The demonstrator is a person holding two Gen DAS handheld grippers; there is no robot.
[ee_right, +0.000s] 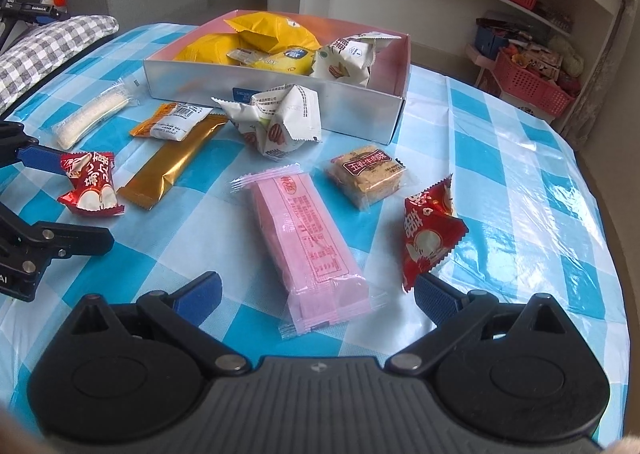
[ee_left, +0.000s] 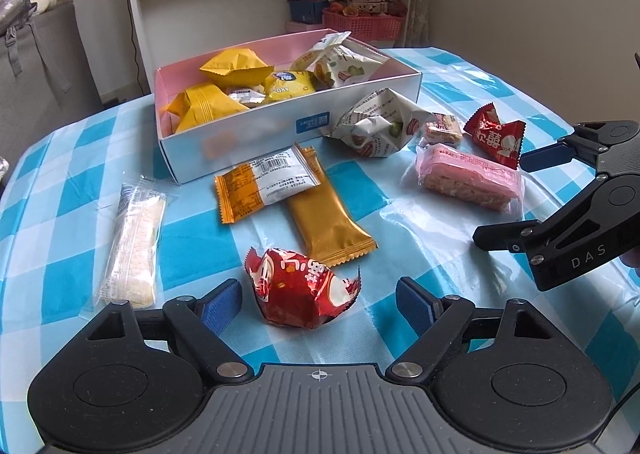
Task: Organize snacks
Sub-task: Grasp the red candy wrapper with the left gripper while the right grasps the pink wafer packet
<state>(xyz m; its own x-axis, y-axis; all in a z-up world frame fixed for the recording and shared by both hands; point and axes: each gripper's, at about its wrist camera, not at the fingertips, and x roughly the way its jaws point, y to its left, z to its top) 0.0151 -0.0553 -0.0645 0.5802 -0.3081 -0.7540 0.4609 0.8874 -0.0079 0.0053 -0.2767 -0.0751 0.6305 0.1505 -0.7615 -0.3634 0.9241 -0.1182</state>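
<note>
- The left tongs (ee_left: 319, 300) are standing wide apart with nothing between the pads, straddling a crumpled red foil packet (ee_left: 300, 288) lying on the desk (ee_left: 52, 158); the likely step is picking it up for the white box (ee_left: 248, 142), which is sitting well beyond it and already partly filled with yellow pouches.
- To do it well, the pads should be closing across the packet's puffed middle, not its thin crimped ends, since slick foil is likely to slide.
- The right tongs (ee_right: 318, 294) are also gaping and empty, framing the near end of a long pink wafer bar (ee_right: 308, 238); a squeeze across its narrow width looks safest, gently, as the filling seems brittle.
- A second red packet (ee_right: 430, 234) is lying just beside the right pad.
- Loose on the glossy blue-checked plastic cloth: a flat gold bar (ee_left: 330, 222), a clear-wrapped pale rice stick (ee_left: 134, 246), a crinkled white pouch (ee_left: 376, 126) against the box.
</note>
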